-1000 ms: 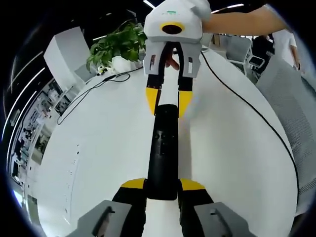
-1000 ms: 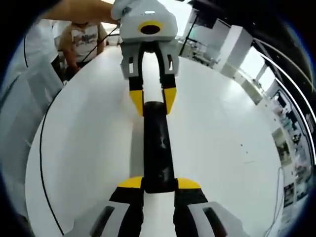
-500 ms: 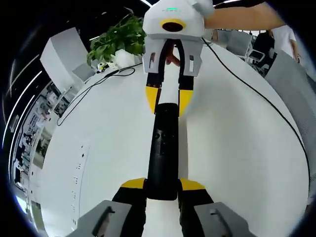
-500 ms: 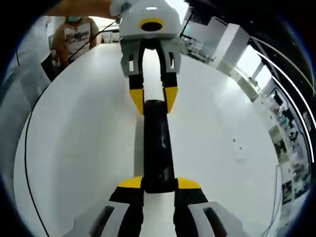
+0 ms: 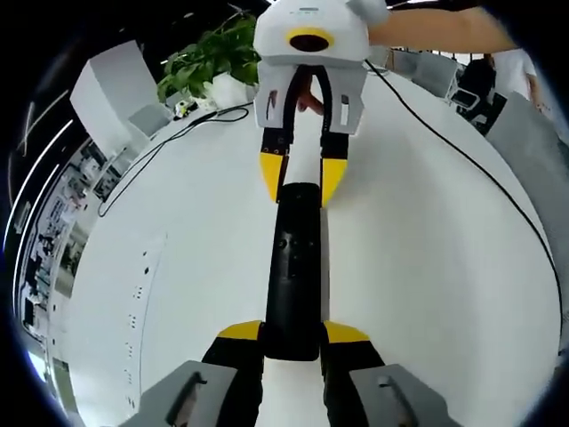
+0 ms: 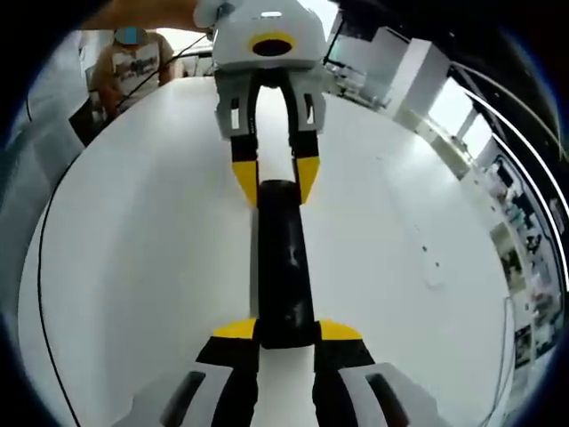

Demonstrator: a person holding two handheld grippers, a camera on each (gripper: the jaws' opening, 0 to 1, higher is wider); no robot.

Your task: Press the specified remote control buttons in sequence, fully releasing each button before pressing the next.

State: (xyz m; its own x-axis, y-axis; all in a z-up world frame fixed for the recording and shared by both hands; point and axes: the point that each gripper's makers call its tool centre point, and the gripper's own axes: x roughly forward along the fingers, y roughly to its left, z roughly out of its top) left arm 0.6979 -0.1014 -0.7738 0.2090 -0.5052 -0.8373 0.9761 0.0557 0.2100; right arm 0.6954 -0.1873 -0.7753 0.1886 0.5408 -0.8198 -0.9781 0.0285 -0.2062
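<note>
The left tool (image 5: 292, 336) pinches the near end of the black remote (image 5: 293, 267); the right tool (image 5: 300, 178) pinches its far end, so it spans between them above the white bench (image 5: 427, 267). With both tools occupied, no tip is free to press, and loosening one could tip the remote. Since the earlier frames, only the view has shifted slightly.

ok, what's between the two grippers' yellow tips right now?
The black remote control spans that whole stretch: the left gripper clamps one end, the right gripper the other, above the white table. The right gripper view shows the same.
</note>
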